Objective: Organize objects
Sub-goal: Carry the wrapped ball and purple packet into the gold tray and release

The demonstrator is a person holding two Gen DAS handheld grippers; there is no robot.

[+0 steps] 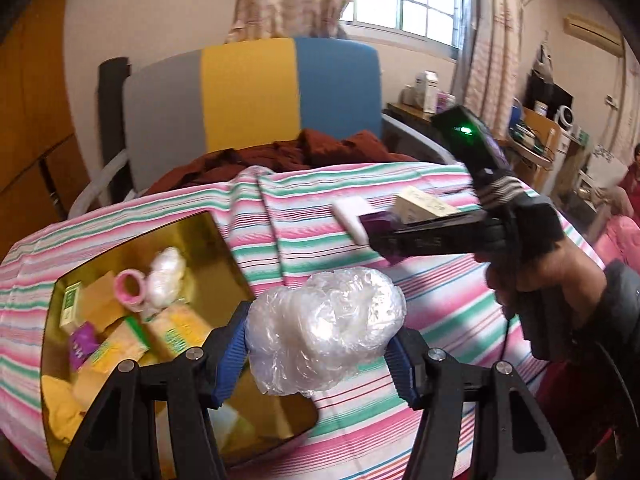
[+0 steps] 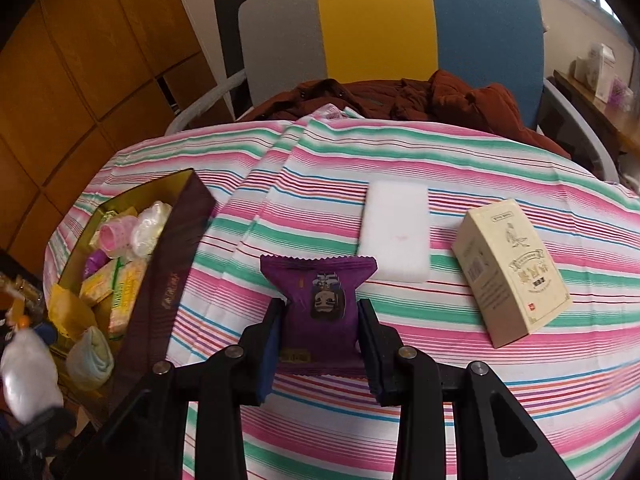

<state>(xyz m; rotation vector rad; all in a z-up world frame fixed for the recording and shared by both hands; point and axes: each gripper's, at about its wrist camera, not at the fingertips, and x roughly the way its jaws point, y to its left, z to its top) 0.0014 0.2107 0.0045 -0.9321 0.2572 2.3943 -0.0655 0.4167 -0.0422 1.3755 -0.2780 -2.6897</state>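
While the left gripper [image 1: 320, 340] pinches a crumpled clear plastic bundle [image 1: 324, 320] beside the gold-lined box [image 1: 208, 236], the right gripper [image 2: 320, 340] clamps a purple snack packet [image 2: 320, 304] with a cartoon face, zigzag-edged. Both hang above the striped tablecloth [image 2: 440, 380].

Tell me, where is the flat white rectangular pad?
In the right wrist view, the flat white rectangular pad lies on the striped cloth, just beyond the purple snack packet and left of the cream cardboard box.
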